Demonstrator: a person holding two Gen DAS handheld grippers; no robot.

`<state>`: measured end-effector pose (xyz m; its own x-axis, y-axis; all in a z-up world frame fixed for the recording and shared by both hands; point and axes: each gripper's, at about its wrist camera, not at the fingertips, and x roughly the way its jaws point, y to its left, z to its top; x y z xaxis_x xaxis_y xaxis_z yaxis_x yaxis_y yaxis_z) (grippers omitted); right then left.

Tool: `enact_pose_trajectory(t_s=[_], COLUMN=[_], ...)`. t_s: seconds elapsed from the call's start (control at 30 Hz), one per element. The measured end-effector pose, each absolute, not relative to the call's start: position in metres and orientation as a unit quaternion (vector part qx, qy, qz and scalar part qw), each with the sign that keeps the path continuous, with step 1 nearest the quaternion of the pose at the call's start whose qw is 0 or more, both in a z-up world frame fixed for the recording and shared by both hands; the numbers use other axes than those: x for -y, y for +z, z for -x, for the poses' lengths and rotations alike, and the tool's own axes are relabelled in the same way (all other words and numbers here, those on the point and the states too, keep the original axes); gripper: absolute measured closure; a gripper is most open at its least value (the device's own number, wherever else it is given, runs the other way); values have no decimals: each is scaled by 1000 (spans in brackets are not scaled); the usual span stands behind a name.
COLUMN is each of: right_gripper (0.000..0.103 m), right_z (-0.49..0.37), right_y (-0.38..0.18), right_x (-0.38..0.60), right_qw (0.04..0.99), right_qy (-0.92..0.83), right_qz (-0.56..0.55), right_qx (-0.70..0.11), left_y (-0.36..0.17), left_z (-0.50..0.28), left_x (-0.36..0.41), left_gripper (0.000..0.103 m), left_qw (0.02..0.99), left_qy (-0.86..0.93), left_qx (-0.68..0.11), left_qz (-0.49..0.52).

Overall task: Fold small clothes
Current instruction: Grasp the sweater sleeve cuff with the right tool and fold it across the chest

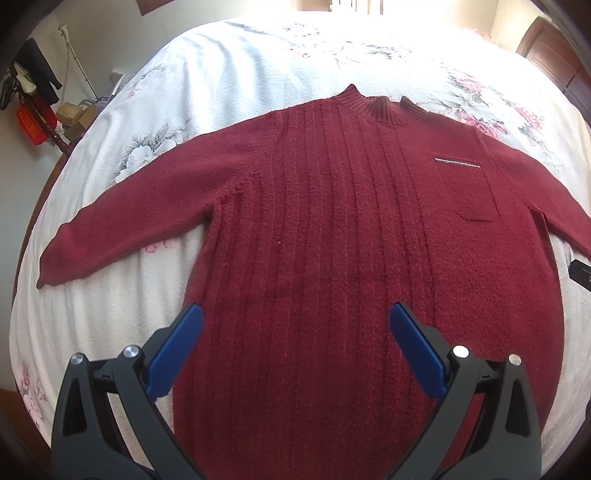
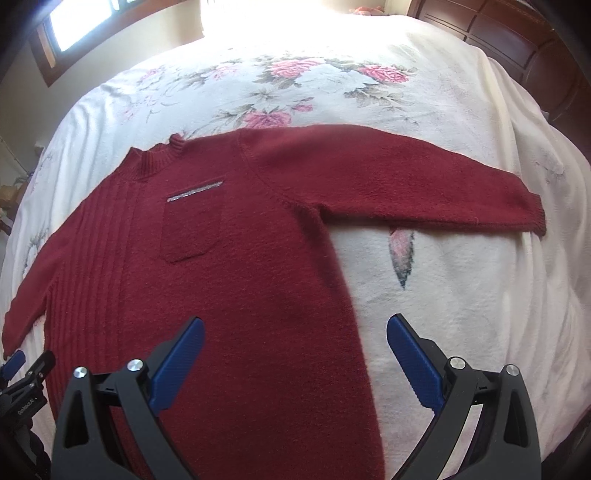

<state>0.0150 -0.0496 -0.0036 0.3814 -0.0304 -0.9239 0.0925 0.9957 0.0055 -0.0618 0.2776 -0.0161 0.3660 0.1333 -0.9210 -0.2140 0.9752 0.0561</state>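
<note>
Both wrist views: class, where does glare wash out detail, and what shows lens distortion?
Left wrist view: the bedspread bleaches white at the far edge, and the sweater bulges outward. Right wrist view: glare from the window burns out the top, and the bed curves like a dome.

Domestic bedroom: bed with white floral bedspread (image 2: 332,85) fills the frame, dark wooden headboard (image 2: 517,40) at upper right, window (image 2: 81,26) at upper left, household clutter (image 1: 40,107) at left edge
</note>
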Motion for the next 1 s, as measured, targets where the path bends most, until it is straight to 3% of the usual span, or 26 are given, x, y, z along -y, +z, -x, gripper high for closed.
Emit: enact_pose_trajectory(t_s=[0.23, 0.57, 0.8, 0.87, 0.97, 1.0], right_gripper=[4, 10, 11, 15, 41, 55], right_z=[-38, -90, -103, -105, -109, -111], right_y=[1, -54, -83, -81, -78, -77], right_x=[141, 327, 398, 407, 412, 415], right_qw=[824, 765, 752, 758, 763, 767], right_qy=[-91, -179, -181, -183, -188, -184], right_qz=[-64, -172, -270, -287, -288, -287], right_qx=[-555, -595, -574, -556, -546, -543], left_y=[-21, -27, -18, -19, -25, -26], left_z=[51, 16, 7, 10, 13, 12], left_x=[-265, -254, -249, -253, -259, -262], left_gripper=[3, 3, 3, 3, 3, 3], left_qw=[826, 825, 838, 839, 835, 835], left_qy=[97, 80, 82, 81, 84, 86], left_qx=[-554, -557, -536, -535, -540, -539], left_qz=[32, 57, 55, 62, 67, 68])
